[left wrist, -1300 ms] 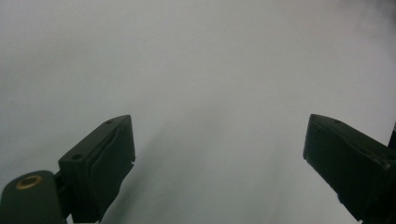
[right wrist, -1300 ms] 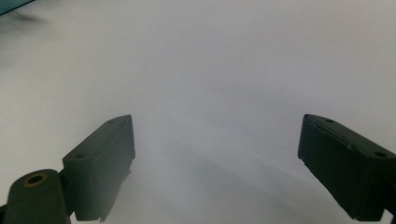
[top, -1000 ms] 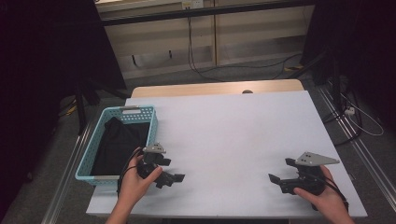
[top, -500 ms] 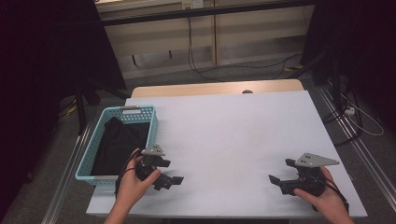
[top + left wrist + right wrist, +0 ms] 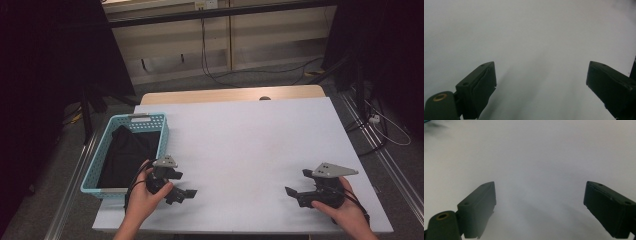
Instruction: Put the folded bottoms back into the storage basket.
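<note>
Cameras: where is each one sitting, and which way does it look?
High view: above the near side, looking forward and down on the white table, basket, both hands, left gripper and right gripper.
Left gripper view: rides that gripper, facing bare tabletop between open jaws.
Right gripper view: rides that gripper, likewise.
Shared: all show the white table.

The high view looks forward and down on the whole table (image 5: 250, 135) from the person's side, while both gripper views sit low and close, sharing only its bare white top (image 5: 529, 37).
</note>
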`<state>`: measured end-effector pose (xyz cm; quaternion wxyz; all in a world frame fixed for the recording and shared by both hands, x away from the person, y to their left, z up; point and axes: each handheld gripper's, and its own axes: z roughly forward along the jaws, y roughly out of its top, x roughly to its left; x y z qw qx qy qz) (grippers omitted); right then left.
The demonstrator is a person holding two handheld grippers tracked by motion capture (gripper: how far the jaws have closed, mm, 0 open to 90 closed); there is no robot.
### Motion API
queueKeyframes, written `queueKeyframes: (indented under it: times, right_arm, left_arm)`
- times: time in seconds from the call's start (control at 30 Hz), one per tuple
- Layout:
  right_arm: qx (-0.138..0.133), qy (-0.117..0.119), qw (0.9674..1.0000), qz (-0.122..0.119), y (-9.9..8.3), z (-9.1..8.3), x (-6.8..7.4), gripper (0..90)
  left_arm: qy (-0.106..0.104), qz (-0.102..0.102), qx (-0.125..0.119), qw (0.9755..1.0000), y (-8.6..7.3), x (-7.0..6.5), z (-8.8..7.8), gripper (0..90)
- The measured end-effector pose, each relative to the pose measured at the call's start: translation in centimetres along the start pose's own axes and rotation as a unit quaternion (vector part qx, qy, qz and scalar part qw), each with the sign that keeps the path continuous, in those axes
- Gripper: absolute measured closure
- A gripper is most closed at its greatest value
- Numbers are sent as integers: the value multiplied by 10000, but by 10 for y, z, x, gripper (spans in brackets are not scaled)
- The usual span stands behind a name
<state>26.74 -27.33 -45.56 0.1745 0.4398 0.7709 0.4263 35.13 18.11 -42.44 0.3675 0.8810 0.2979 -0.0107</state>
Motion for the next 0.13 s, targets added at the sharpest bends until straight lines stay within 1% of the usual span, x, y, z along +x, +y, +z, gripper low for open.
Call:
queueKeyframes:
  times: [0.13]
  right_arm:
    - [-34, 21, 10000, 0, 2, 2, 1, 105]
  left_arm:
    - [-27, -2, -54, 10000, 0, -1, -1, 95]
